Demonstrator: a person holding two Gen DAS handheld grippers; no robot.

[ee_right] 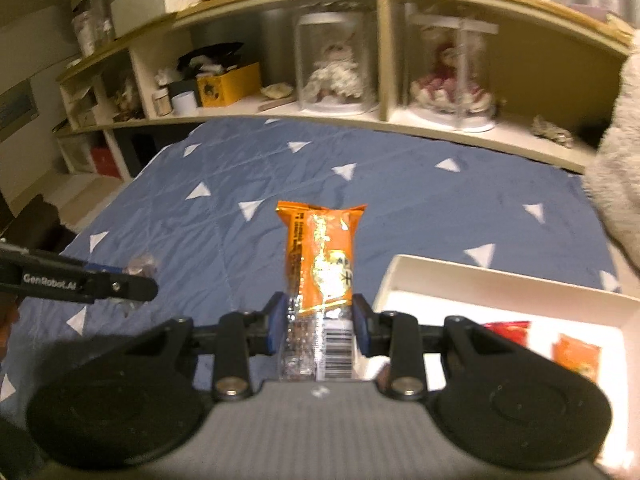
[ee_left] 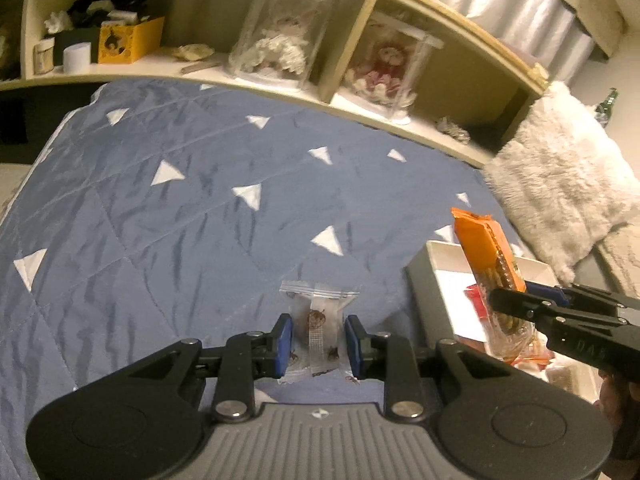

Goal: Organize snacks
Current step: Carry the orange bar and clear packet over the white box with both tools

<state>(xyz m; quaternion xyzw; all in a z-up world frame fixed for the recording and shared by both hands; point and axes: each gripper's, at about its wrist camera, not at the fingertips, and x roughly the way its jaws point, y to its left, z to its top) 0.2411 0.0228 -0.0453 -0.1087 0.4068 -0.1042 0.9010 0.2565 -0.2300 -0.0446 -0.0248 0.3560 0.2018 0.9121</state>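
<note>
Nearest, left gripper (ee_left: 317, 336) level over blue quilt (ee_left: 180, 208), pads closed on clear snack packet (ee_left: 318, 320). Right gripper (ee_right: 319, 326) raised beside white box (ee_right: 500, 280), clamped on orange snack pack (ee_right: 320, 256), held upright. Red packet (ee_right: 506, 328) inside box.

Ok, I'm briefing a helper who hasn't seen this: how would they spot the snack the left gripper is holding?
Start at the blue quilt with white triangles. The left gripper holds a small clear packet just left of the white tray. It is see-through with small brown prints, unlike the orange packet.
</note>
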